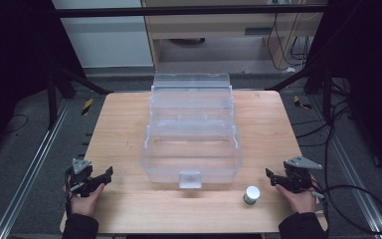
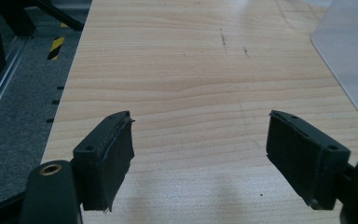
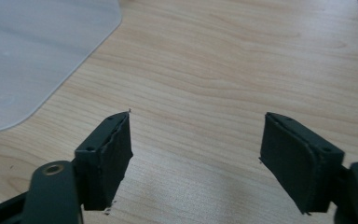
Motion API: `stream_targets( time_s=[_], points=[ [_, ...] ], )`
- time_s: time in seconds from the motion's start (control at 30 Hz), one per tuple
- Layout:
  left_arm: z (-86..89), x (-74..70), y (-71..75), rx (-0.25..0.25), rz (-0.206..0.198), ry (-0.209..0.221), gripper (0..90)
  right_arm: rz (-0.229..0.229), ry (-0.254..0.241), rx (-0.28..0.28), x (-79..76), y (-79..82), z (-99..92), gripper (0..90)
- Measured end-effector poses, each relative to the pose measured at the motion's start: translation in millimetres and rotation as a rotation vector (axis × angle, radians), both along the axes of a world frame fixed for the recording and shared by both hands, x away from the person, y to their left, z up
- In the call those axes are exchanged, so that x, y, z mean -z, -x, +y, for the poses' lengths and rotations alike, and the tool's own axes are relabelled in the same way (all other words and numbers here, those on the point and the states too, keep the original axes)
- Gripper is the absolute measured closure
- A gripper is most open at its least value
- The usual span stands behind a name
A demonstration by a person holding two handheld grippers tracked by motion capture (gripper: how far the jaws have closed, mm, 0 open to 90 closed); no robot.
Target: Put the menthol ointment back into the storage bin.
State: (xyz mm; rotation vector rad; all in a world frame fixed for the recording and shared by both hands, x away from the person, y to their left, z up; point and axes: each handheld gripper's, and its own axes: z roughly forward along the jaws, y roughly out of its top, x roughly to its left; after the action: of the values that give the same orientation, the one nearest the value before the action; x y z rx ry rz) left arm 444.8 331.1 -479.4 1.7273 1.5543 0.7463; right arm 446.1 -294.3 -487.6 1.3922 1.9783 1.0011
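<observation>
Jar stands near right gripper, jaws apart.

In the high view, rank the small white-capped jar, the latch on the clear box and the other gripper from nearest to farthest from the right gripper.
1. Small white-capped jar, just left of the right gripper, on the table's near edge.
2. Latch, at the front middle of the clear box.
3. Left gripper, far across at the table's left side.
</observation>
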Motion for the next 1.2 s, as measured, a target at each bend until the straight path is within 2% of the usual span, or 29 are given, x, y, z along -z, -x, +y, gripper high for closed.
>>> stream_targets(
  time_s=[0.03, 0.2, 0.4, 0.57, 0.83, 0.87, 1.0, 1.2],
  points=[
    [-0.4, -0.1, 0.0, 0.002, 0.001, 0.000, 22.5, -0.008, 0.004, -0.005, -0.9, 0.4, -0.8, 27.2],
    [-0.7, -0.1, 0.5, 0.006, 0.007, -0.001, 23.2, 0.025, 0.000, -0.024, -7.7, 2.4, -1.3, 33.7],
    [-0.8, 0.9, -0.4, 0.015, 0.014, -0.008, 23.1, 0.023, 0.001, -0.066, -25.8, 2.5, 2.8, 38.1],
    [-3.9, 1.4, -0.5, 0.024, 0.017, -0.022, 23.0, 0.023, 0.043, -0.132, -37.2, -2.6, 9.5, 38.3],
    [-4.6, 1.3, -0.8, 0.031, 0.022, -0.026, 23.0, 0.037, 0.055, -0.210, -57.5, -7.5, 15.7, 40.1],
    [-4.7, 1.4, -0.8, 0.031, 0.021, -0.026, 22.9, 0.049, 0.066, -0.241, -61.9, -7.0, 17.3, 41.6],
    [-5.2, 1.9, -0.6, 0.038, 0.026, -0.027, 22.8, 0.071, 0.094, -0.291, -73.9, -7.1, 22.2, 41.6],
    [-6.8, 2.2, -1.1, 0.045, 0.025, -0.032, 22.8, 0.101, 0.109, -0.351, -89.2, -7.3, 28.1, 41.8]
  ],
)
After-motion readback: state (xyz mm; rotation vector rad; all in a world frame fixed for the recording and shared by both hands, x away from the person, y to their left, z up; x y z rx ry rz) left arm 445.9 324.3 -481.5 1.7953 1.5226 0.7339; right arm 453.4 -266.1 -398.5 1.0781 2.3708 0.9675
